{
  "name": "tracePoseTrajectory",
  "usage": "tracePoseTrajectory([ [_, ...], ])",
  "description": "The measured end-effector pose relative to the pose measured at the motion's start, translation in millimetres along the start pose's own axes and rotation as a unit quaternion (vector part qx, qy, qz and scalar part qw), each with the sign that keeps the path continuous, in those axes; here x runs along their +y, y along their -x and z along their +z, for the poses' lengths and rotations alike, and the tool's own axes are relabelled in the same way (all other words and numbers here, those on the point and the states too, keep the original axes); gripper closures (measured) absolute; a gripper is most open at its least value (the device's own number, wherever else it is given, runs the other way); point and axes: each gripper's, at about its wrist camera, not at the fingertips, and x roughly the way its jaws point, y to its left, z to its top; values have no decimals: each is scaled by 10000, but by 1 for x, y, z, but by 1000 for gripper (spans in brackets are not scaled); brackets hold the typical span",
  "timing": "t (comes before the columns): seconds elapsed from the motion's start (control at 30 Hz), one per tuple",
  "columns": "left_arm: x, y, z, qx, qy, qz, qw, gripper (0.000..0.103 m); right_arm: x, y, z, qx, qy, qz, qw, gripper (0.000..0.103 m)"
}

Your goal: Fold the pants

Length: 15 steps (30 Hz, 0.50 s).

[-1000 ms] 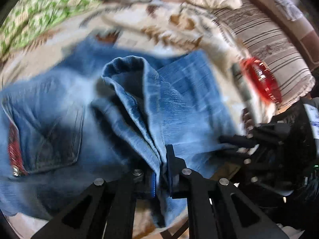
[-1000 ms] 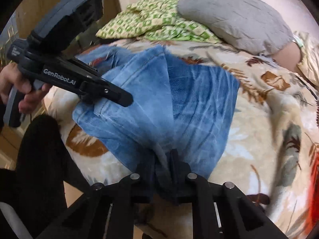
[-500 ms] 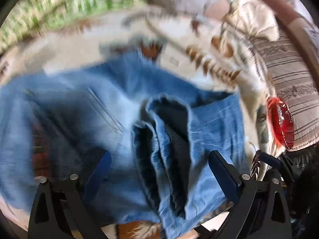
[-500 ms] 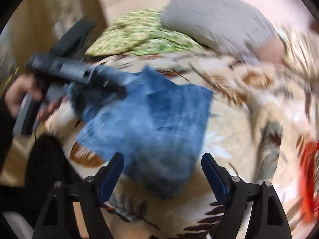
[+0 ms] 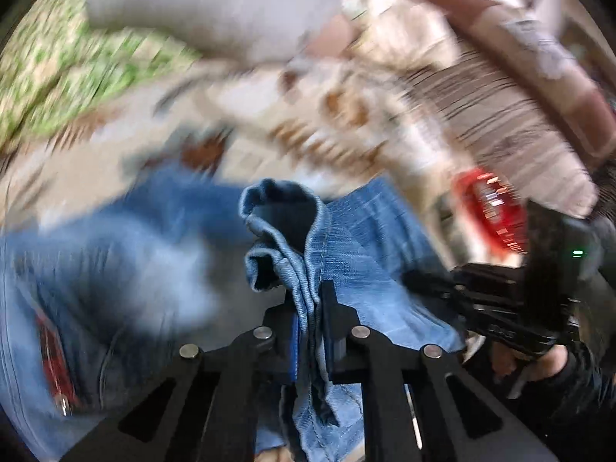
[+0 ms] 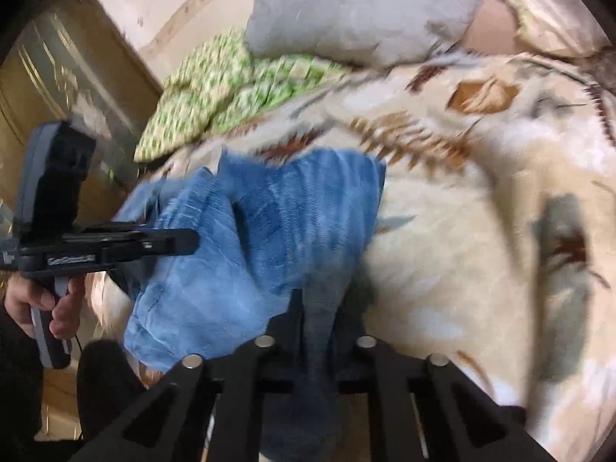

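Observation:
Blue denim pants [image 5: 358, 254] lie partly folded on a cream leaf-patterned blanket [image 6: 454, 231]. In the left wrist view my left gripper [image 5: 310, 308] is shut on a bunched hem edge of the pants, with the back pocket and red label at the left. In the right wrist view my right gripper [image 6: 321, 308] is shut on the near edge of the pants [image 6: 269, 238]. The left gripper also shows at the left of that view [image 6: 184, 240], gripping the fabric. The right gripper shows at the right of the left wrist view [image 5: 423, 281].
A grey pillow [image 6: 358, 11] and a green patterned cloth [image 6: 215, 88] lie at the far end of the bed. A red shiny object [image 5: 489, 211] sits beside a striped cushion [image 5: 500, 123]. A wooden cabinet [image 6: 46, 88] stands at the left.
Half a second ago both grippers were open over the pants. Now both have shut again on the fabric edges. Both views are blurred by motion.

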Motion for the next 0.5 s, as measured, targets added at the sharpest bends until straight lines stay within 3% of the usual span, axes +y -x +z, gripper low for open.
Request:
tracePoseTrajectory([
  [0.07, -12, -2, 4, -159, -337, 72, 9993, 93, -8, 16, -3, -243, -123, -190, 9994, 94],
  [0.2, 1, -45, -6, 850, -227, 748, 9933, 88, -14, 5, -10, 41, -215, -405, 9989, 93],
  [0.27, 8, -45, -17, 827, -231, 912, 9921, 63, -16, -1, -11, 198, -312, -346, 9987, 88],
  [0.3, 11, -40, -20, 716, -182, 946, 9928, 39, -17, 0, -9, 205, -424, -293, 9985, 87],
  [0.37, 20, -26, -24, 513, -2, 974, 9939, 17, -21, 3, -2, 226, -509, -227, 9982, 80],
  [0.4, 24, -18, -26, 394, 110, 921, 9949, 17, -20, 4, 3, 180, -458, -291, 9984, 64],
  [0.43, 30, -9, -27, 319, 233, 803, 9960, 17, -20, 5, 8, 116, -377, -348, 9986, 40],
  [0.5, 36, -3, -27, 364, 463, 772, 9953, 17, -18, 7, 21, -106, -372, -316, 9988, 20],
])
